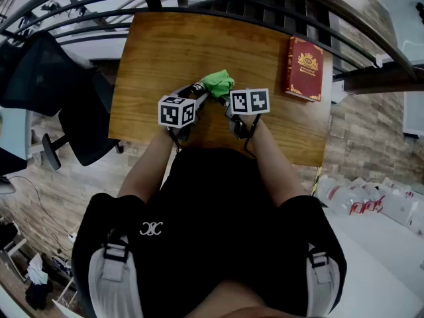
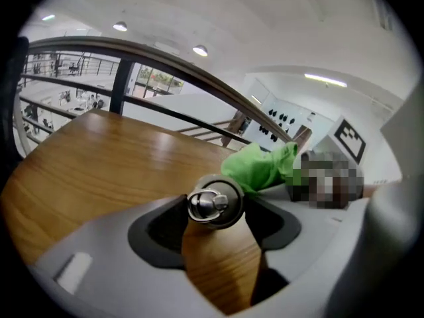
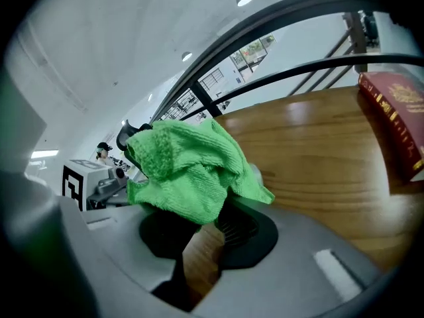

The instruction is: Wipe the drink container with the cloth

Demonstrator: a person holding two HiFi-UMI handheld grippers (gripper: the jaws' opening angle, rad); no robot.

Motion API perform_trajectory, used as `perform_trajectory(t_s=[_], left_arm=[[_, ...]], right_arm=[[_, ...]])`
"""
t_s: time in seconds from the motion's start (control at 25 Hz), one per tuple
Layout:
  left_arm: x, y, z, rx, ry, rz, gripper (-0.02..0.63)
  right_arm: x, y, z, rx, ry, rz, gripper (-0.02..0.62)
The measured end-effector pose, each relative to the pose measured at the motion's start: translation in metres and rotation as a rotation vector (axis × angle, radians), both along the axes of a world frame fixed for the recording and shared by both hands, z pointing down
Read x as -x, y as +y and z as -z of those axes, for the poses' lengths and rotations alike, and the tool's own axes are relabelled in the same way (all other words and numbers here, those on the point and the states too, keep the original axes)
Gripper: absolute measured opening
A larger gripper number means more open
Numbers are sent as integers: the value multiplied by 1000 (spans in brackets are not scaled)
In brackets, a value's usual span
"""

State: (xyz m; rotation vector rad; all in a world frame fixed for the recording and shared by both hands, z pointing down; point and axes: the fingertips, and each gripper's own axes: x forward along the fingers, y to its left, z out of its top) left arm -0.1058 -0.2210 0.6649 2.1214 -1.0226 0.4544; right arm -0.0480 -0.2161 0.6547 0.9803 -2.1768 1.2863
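My left gripper [image 1: 194, 95] is shut on a small metal drink container [image 2: 213, 204], which the left gripper view shows end-on between the jaws with its cap facing the camera. The green cloth [image 1: 217, 83] is bunched in my right gripper [image 1: 227, 99], which is shut on it. The cloth [image 3: 189, 167] drapes over the right jaws and lies against the far end of the container; most of the container is hidden behind it there. From the left gripper view the cloth [image 2: 262, 166] shows just past the container. Both grippers sit close together over the wooden table [image 1: 165, 52].
A red book [image 1: 305, 68] with gold print lies at the table's right side, also in the right gripper view as the book [image 3: 397, 121]. A dark metal railing [image 1: 218, 5] curves beyond the table's far edge. A black office chair [image 1: 59, 91] stands to the left.
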Motion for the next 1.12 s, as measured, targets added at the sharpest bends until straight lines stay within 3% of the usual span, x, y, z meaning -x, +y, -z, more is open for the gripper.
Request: perform_trajectory(t_s=[0.4, 0.56, 0.76, 0.92, 1.12], left_arm=[[9, 10, -17, 240, 277, 141, 319], [7, 14, -20, 266, 302, 143, 319], [10, 13, -20, 272, 315, 154, 318], [11, 15, -21, 290, 322, 157, 318], [11, 18, -18, 346, 426, 194, 300]], right_arm=[[6, 6, -17, 46, -30, -23, 81], [0, 6, -28, 62, -19, -65, 81], [-21, -5, -47, 67, 77, -160, 81], [-33, -17, -61, 94, 120, -179, 83], [-47, -32, -71, 101, 206, -224, 82]])
